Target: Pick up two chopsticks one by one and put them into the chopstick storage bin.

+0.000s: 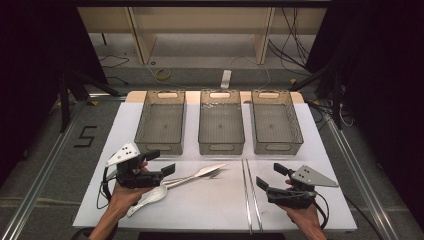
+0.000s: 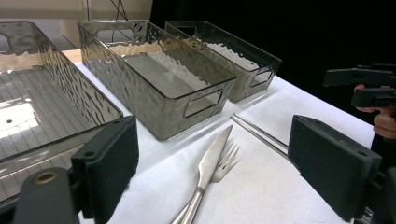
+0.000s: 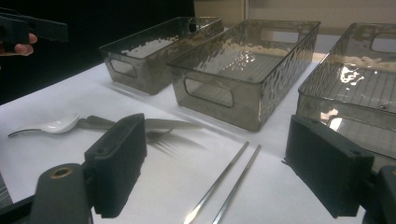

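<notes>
Cutlery lies at lower centre of the worktop (image 1: 280,210): knife (image 1: 200,173) crossed over fork (image 1: 212,176), chopsticks (image 1: 250,192) to their right. Both the left tool (image 1: 161,161) and right tool (image 1: 267,176) are held released; the knife handle should be approached squarely.

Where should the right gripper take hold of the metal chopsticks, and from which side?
Probably mid-length, from above. The chopsticks lie flat, side by side, pointing away from the person, so the open right gripper could close across both thin rods there and keep them balanced.
</notes>
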Available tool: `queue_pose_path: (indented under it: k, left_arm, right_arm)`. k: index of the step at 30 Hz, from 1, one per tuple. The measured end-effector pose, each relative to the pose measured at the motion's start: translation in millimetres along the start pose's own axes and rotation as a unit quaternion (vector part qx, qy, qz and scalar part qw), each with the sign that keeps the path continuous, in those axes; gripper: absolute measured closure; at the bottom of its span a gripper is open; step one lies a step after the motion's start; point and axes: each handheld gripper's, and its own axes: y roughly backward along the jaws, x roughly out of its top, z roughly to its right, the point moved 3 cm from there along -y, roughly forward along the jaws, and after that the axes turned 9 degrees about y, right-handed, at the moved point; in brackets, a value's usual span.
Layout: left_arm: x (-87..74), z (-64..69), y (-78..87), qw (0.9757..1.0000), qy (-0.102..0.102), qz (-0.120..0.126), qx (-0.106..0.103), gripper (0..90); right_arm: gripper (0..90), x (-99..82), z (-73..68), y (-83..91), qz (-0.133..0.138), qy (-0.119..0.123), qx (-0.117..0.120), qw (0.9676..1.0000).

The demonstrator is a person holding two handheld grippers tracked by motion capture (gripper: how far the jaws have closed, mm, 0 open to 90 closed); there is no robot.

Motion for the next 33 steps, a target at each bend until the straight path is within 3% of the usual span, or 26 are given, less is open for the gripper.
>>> queue_pose_path:
  k: [16,22,24,27,29,31,33]
  left_arm:
    - [3.5,-1.6,-0.6,0.9999,0.014,-0.003,-0.002,15.8]
    - [4.6,-3.4,-4.3,0.9994,0.02,-0.028,0.007,15.8]
    - [5.2,-3.0,-5.5,0.999,0.011,-0.042,0.013,15.8]
    - [6.0,-1.7,-8.0,0.9981,0.01,-0.058,0.017,15.9]
    - [4.7,-0.5,-9.3,0.9972,0.001,-0.07,0.024,15.8]
    - [2.9,1.1,-10.4,0.9967,0.001,-0.077,0.024,15.8]
    - [2.1,2.6,-11.4,0.9967,0.002,-0.079,0.021,15.8]
  right_arm:
    - [22.2,-1.6,2.9,-1.8,-0.014,-0.012,-0.002,0.9998]
    - [22.9,-2.2,3.7,-2.5,-0.021,-0.017,0.0,0.9996]
    - [23.1,-2.6,3.8,-3.5,-0.027,-0.016,0.002,0.9995]
    - [24.7,-3.5,3.3,-4.5,-0.041,-0.015,0.001,0.999]
    - [26.1,-4.2,4.0,-6.4,-0.068,-0.01,-0.006,0.9976]
    - [29.6,-4.9,4.5,-8.2,-0.106,0.002,-0.012,0.9943]
    - [32.5,-5.6,3.9,-11.1,-0.147,0.008,-0.011,0.989]
